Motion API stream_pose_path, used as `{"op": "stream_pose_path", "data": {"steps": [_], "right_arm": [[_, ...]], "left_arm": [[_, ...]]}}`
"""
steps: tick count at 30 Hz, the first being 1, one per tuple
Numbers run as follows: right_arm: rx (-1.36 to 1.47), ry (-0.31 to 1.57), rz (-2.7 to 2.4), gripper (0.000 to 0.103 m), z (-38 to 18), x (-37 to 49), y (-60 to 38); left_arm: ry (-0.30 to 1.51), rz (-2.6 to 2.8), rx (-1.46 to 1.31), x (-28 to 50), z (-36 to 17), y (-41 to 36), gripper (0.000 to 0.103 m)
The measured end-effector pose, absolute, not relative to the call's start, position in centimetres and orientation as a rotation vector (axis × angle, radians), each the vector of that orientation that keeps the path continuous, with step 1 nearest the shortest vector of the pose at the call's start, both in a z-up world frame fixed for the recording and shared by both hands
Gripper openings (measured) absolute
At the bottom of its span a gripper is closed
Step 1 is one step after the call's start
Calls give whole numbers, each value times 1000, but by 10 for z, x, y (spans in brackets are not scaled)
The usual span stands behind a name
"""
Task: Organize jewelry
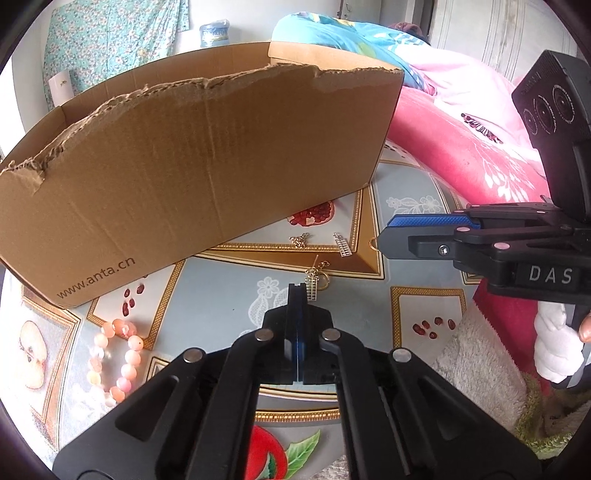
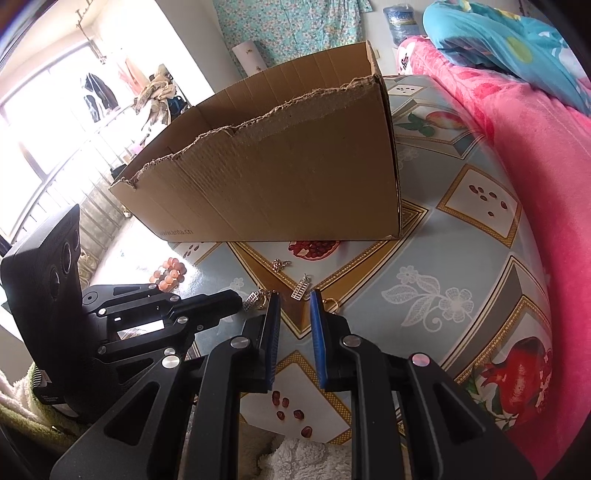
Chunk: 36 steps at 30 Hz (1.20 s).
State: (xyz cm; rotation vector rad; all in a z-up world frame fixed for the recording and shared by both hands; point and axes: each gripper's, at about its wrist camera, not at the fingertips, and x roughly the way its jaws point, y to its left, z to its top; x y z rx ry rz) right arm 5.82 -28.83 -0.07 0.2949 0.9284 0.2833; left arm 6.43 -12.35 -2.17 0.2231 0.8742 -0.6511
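The box (image 1: 192,162) stood on the table (image 1: 413,295). Before it lay the chain (image 1: 299,240) and, right of that, a charm (image 1: 342,245). A second charm (image 1: 313,286) lay nearer still. The bracelet (image 1: 118,363) lay before the box's left end. Behind the box sat a bottle (image 1: 214,33).

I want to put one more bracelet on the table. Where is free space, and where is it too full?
Free: the tablecloth right of the cardboard box, toward the pink blanket. Crowded: the strip before the box, with the chain, abacus charms and both grippers, left gripper, right gripper; the pink bead bracelet fills the left corner.
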Motion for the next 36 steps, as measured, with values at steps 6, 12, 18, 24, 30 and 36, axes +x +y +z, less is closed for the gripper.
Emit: {"op": "stream_pose_path", "data": {"steps": [6, 12, 18, 24, 30, 36], "right_arm": [[295, 931, 291, 17, -1, 60, -286], [294, 937, 297, 17, -3, 62, -284], [299, 945, 300, 17, -7, 65, -286], [299, 942, 303, 17, -8, 65, -286], [298, 940, 308, 17, -8, 65, -285], [280, 939, 318, 17, -6, 65, -280]], "left_arm": [[868, -673, 212, 63, -17, -125, 3], [877, -682, 227, 68, -24, -137, 10], [854, -660, 279, 67, -26, -142, 7], [860, -655, 236, 70, -25, -133, 6], [843, -657, 157, 72, -12, -113, 0], [841, -655, 101, 73, -4, -96, 0]]}}
